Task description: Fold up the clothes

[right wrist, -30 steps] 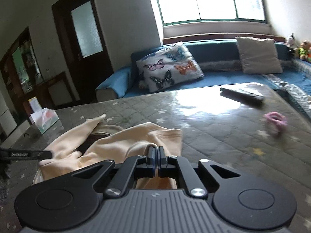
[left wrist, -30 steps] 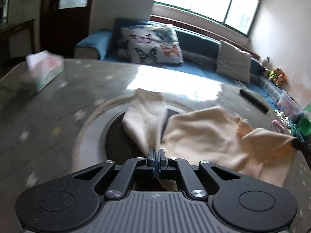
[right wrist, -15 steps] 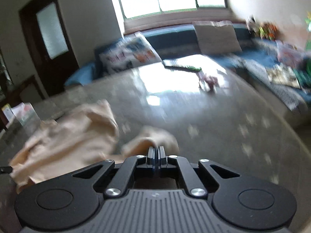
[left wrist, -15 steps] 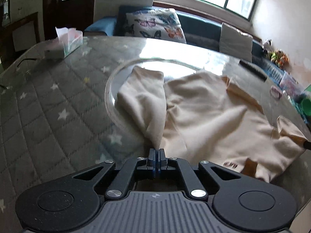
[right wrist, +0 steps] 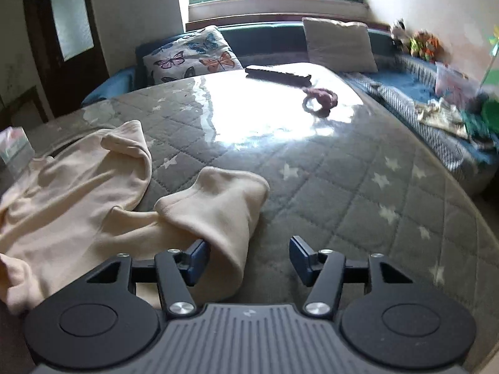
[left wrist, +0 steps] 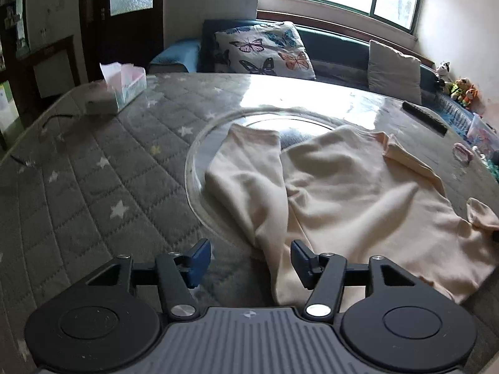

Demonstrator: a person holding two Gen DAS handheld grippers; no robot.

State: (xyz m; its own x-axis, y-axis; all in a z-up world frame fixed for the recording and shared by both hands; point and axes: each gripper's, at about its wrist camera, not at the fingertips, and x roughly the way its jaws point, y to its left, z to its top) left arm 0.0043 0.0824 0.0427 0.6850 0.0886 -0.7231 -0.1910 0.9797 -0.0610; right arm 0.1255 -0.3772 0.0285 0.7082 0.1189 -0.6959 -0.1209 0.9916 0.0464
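Observation:
A cream garment [left wrist: 343,193] lies spread on the grey quilted table [left wrist: 93,187], partly over a round glass disc [left wrist: 199,143]. One part lies towards my left gripper [left wrist: 249,263], which is open and empty, its jaws either side of the cloth's near edge. In the right wrist view the same garment [right wrist: 78,196] lies at the left, and a bunched part [right wrist: 224,205] reaches to my right gripper [right wrist: 248,261]. That gripper is open and empty, its left fingertip [right wrist: 198,260] against the cloth.
A tissue box [left wrist: 124,88] stands at the table's far left. A dark remote [right wrist: 277,74] and a pink hair tie [right wrist: 319,101] lie at the far right. A sofa with a butterfly pillow [left wrist: 262,50] runs behind the table. A cable [left wrist: 53,121] lies near the left edge.
Both grippers were shut on the garment and pulled it flat towards me. Both have now opened and let it go, and it lies on the table.

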